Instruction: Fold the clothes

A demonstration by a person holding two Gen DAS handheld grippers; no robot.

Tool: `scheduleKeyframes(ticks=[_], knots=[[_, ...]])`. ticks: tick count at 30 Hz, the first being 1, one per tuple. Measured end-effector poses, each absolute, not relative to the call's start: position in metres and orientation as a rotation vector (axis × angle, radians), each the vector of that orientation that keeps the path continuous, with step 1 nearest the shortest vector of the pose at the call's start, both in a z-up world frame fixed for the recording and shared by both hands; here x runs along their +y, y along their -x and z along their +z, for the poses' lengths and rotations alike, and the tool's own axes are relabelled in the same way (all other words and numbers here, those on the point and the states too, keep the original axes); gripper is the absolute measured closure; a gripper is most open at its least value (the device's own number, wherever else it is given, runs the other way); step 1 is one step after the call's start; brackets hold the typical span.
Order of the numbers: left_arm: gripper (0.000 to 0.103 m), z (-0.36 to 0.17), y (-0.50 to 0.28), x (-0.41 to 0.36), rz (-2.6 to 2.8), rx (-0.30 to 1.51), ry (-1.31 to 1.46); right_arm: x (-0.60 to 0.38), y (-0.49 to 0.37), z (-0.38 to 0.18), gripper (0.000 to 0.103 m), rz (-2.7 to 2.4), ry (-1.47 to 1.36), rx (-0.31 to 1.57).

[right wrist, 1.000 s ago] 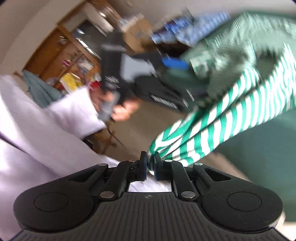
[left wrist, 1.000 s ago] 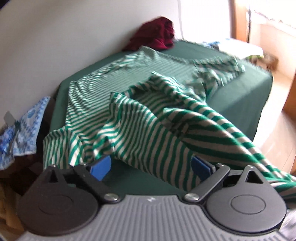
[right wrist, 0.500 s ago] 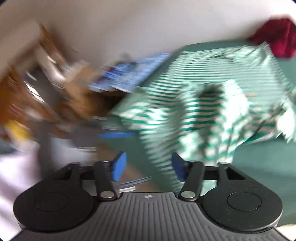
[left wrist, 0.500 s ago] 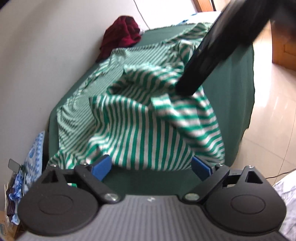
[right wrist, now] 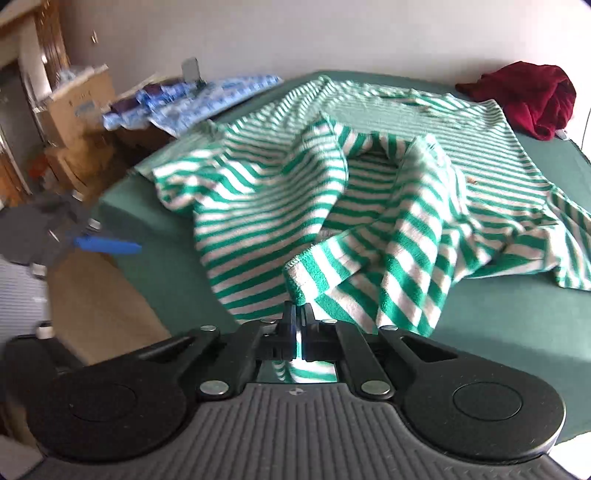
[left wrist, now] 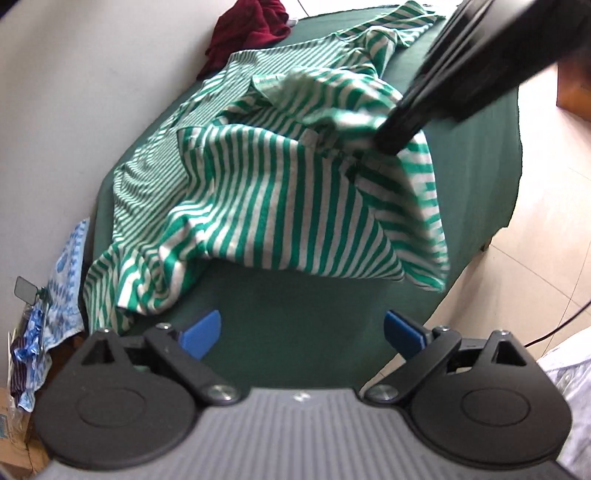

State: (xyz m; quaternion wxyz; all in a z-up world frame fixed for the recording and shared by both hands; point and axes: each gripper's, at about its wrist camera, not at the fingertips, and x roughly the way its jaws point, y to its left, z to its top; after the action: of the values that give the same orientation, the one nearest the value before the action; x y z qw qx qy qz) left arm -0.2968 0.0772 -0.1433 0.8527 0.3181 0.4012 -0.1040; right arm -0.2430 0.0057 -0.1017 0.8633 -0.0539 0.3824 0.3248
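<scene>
A green-and-white striped shirt [left wrist: 273,206] lies rumpled on a table with a dark green cover [left wrist: 295,332]. My left gripper [left wrist: 303,332] is open and empty, just short of the shirt's near hem. My right gripper [right wrist: 298,317] is shut on a fold of the striped shirt [right wrist: 369,236] and holds it raised above the table. In the left wrist view the right gripper [left wrist: 397,142] reaches in from the upper right, pinching the cloth. In the right wrist view the left gripper [right wrist: 107,245] shows blurred at the left edge.
A dark red garment [left wrist: 247,29] is bunched at the table's far end by the white wall; it also shows in the right wrist view [right wrist: 528,96]. A blue patterned cloth [right wrist: 207,99] and cardboard boxes [right wrist: 77,107] stand beside the table. Tiled floor [left wrist: 546,206] lies right of it.
My right gripper opened half a second ago and has now shut on a fold of the shirt. The left gripper stays open and has backed off from the hem.
</scene>
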Motion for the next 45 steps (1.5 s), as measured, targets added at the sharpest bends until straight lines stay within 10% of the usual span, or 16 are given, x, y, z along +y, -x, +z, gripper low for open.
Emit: scheduleKeyframes(ticks=[10, 14, 18, 28, 30, 36, 40, 45], knots=[[0.006, -0.142, 0.319, 0.051, -0.432, 0.714, -0.889, -0.037, 0.345, -0.097, 0.103, 0.911, 0.203, 1.217], [0.006, -0.148, 0.314, 0.046, -0.431, 0.73, -0.889, -0.033, 0.319, -0.082, 0.094, 0.811, 0.022, 1.038], [0.006, -0.148, 0.316, 0.051, -0.392, 0.754, -0.863, 0.012, 0.289, -0.093, 0.053, 0.799, 0.044, 0.832], [0.006, -0.156, 0.338, 0.072, -0.23, 0.772, -0.792, 0.061, 0.247, -0.185, 0.064, 0.72, 0.536, 0.797], [0.012, -0.159, 0.343, 0.075, -0.223, 0.745, -0.818, 0.062, 0.246, -0.189, 0.089, 0.754, 0.559, 0.834], [0.048, -0.161, 0.341, 0.074, -0.437, 0.601, -1.075, 0.042, 0.307, -0.161, 0.099, 1.052, 0.708, 0.934], [0.09, -0.181, 0.327, 0.05, -0.618, 0.452, -1.345, 0.018, 0.36, -0.138, 0.099, 1.189, 0.782, 1.014], [0.072, -0.222, 0.319, 0.016, -0.785, 0.224, -1.607, -0.006, 0.387, -0.111, 0.099, 1.196, 0.744, 1.03]])
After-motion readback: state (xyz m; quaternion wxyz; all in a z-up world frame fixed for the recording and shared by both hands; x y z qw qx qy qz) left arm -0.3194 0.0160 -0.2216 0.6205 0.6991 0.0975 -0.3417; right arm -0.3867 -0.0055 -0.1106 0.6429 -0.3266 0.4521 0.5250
